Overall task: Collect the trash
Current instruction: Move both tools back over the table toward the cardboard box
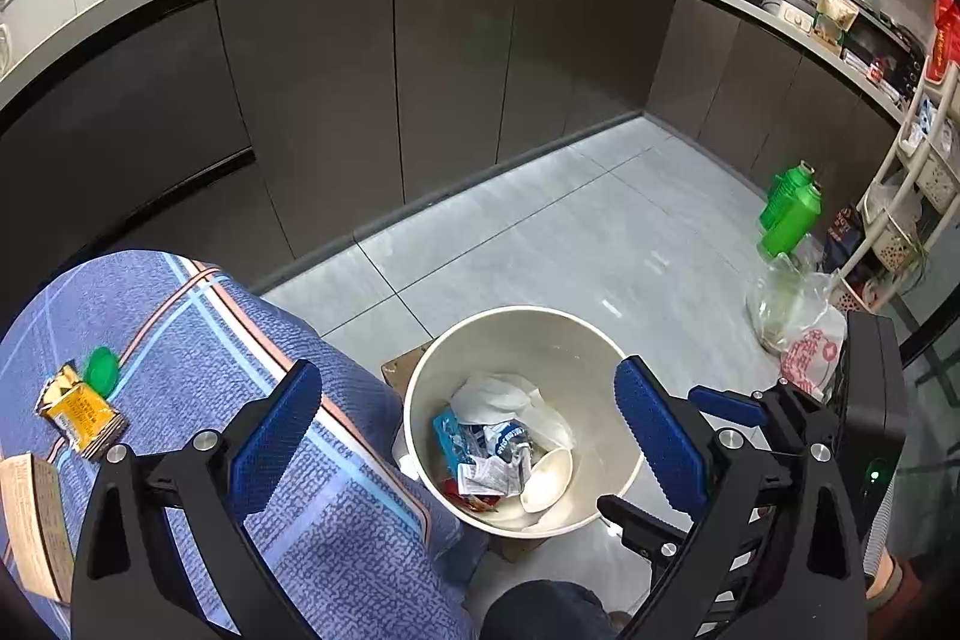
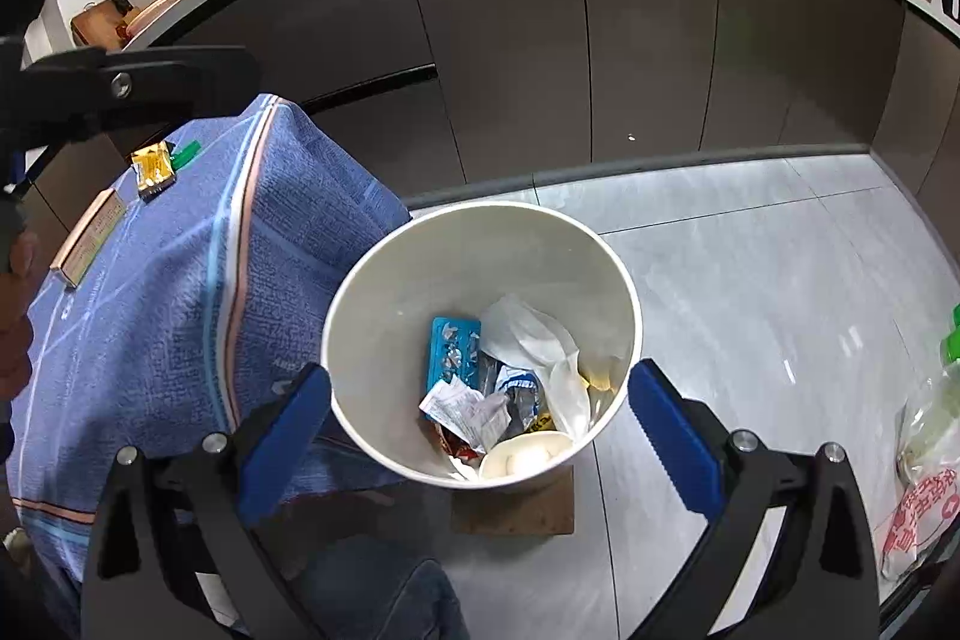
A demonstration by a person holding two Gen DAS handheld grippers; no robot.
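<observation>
A white trash bin [image 1: 420,382] [image 2: 360,304] stands on the floor beside a table with a blue checked cloth [image 1: 198,340] [image 2: 180,280]. It holds crumpled wrappers, a blue blister pack [image 2: 453,346], white tissue and a paper cup [image 2: 525,454]. On the cloth lie a yellow wrapper [image 1: 78,409] [image 2: 153,166], a green cap [image 1: 102,370] [image 2: 185,156] and a flat beige box [image 1: 33,526] [image 2: 90,238]. My left gripper [image 1: 468,430] is open and empty above the bin. My right gripper [image 2: 480,424] is open and empty over the bin; it also shows in the left wrist view [image 1: 678,460].
Dark kitchen cabinets [image 1: 450,70] under a white counter run behind. Green bottles [image 1: 789,214] and plastic bags [image 1: 804,322] sit on the grey tile floor at the right, near a white rack [image 1: 900,220]. A cork board [image 2: 516,511] lies under the bin.
</observation>
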